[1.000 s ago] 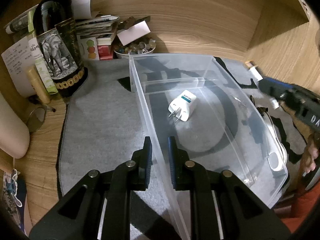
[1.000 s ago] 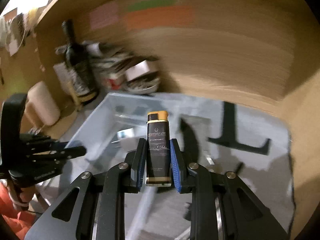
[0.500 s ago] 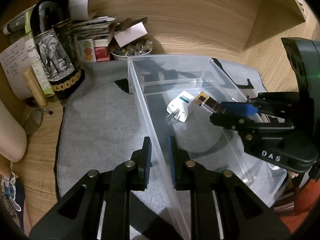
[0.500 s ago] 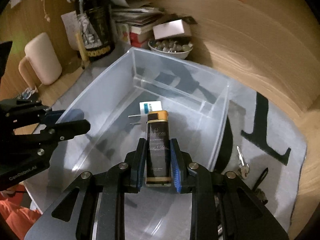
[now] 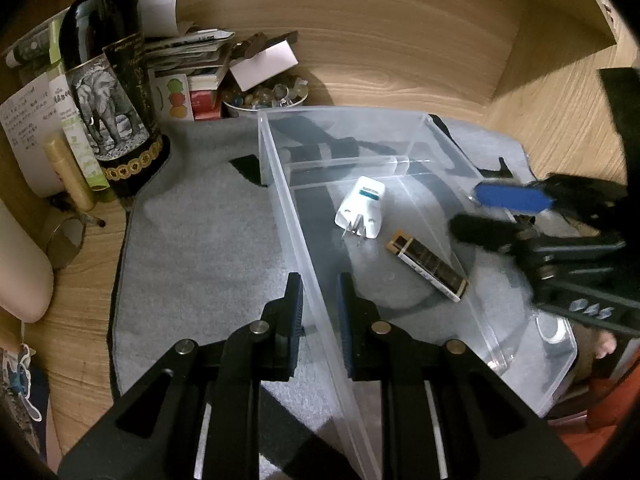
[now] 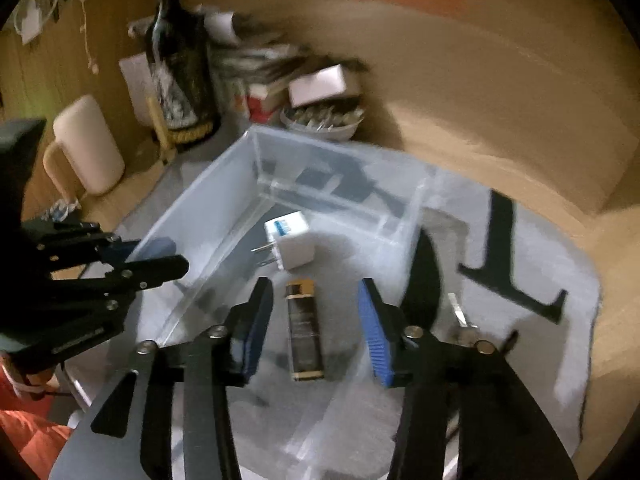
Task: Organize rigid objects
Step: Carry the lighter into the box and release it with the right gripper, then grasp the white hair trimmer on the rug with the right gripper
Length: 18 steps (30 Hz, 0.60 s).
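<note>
Our right claw [image 6: 316, 320] hangs spread above the black-and-gold lighter [image 6: 304, 332] lying in the clear plastic bin [image 5: 288, 184] beside the white plug adapter [image 5: 362, 213], left claw [image 5: 318, 300] pinching the bin's wall; keys [image 6: 460, 312] likely remain.

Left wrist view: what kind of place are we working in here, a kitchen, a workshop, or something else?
Probably a home desk or shelf nook, not a kitchen. A grey mat lies on a wood-grain surface with wooden walls, and the back corner holds a wine bottle, stacked papers and booklets and a bowl of marbles.
</note>
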Motion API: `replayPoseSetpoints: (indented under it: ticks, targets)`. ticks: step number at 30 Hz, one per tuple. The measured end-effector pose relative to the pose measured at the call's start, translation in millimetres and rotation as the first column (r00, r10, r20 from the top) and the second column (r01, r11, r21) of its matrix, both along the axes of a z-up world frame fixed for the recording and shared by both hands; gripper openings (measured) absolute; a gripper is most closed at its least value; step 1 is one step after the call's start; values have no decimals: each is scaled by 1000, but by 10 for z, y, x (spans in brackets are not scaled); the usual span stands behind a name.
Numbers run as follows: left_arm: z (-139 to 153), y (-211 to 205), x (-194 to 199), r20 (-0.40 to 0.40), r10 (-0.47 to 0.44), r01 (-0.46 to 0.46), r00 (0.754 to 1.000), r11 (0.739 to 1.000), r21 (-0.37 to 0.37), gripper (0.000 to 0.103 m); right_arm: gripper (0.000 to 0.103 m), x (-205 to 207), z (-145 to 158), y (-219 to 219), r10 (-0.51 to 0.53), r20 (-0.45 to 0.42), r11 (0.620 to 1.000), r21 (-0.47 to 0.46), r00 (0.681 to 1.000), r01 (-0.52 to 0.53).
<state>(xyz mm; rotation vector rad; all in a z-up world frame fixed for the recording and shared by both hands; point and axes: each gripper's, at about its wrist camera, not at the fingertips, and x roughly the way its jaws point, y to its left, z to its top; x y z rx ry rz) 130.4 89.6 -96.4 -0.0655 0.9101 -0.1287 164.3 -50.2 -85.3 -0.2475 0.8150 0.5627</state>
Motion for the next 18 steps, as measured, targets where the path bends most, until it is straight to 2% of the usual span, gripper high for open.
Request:
replayPoseSetpoints:
  ticks: [5,9,11,14,18]
  targets:
    - [-15,-1,-1,1,-6,6,1000,1000,6,17,46,-108,148,-352,-101,57,995,16,993,100]
    - [-20,7,-15,5,-9,9,1000,1000,3,18,46,-166,161,-680,-223,66,975,13,973,222]
    - [-18,10,-21,8,-11,11,1000,1000,3,18,47,-197,119,-846,-283,52,959,9,958,283]
    - [-21,12,-30,11,-13,13,1000,1000,4,18,55,-239,-9,-1043,-357,12,934,-6,934,357]
    - [-26,2,-21,12,-15,15,1000,1000,9,18,55,-337,-239,-1159,-392,-64,920,-24,918,392]
